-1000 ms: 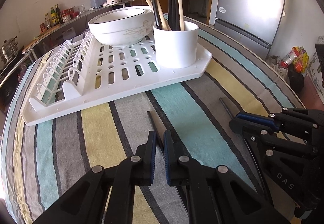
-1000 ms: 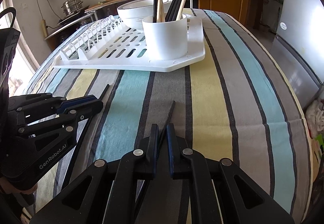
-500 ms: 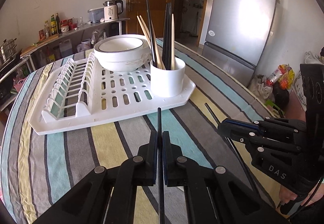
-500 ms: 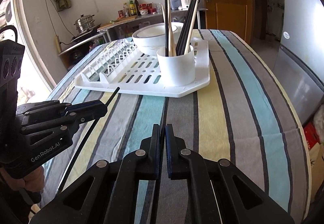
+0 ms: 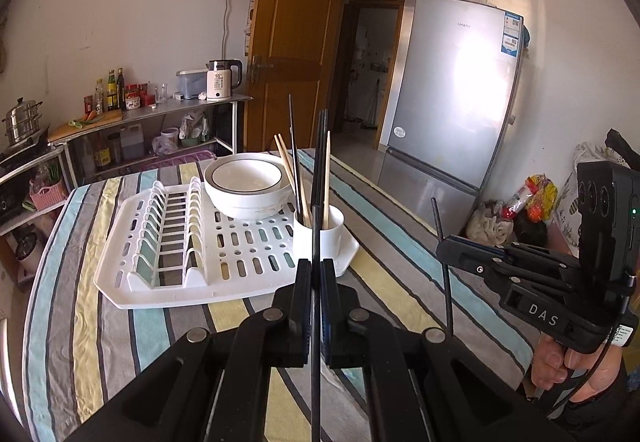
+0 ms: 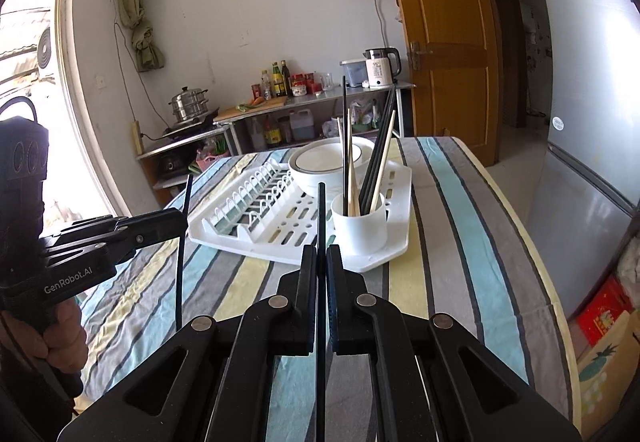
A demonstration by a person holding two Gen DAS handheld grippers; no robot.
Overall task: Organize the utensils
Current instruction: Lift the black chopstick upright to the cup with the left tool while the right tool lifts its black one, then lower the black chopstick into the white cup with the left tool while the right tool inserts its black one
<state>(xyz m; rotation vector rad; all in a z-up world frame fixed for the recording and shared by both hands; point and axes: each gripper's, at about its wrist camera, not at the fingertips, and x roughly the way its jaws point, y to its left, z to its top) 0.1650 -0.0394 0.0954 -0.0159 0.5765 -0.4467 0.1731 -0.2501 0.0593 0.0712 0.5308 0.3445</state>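
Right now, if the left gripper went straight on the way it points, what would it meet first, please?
Probably the white cup on the rack: the left gripper and its black chopstick line up with it, though depth is unclear.

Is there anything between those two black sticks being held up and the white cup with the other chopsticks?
Nothing visible blocks the way. Each hand-held gripper, left and right, is shut on a black chopstick, and only bare striped tablecloth and the drying rack's rim lie before the white cup. Chopsticks already in it crowd its mouth.
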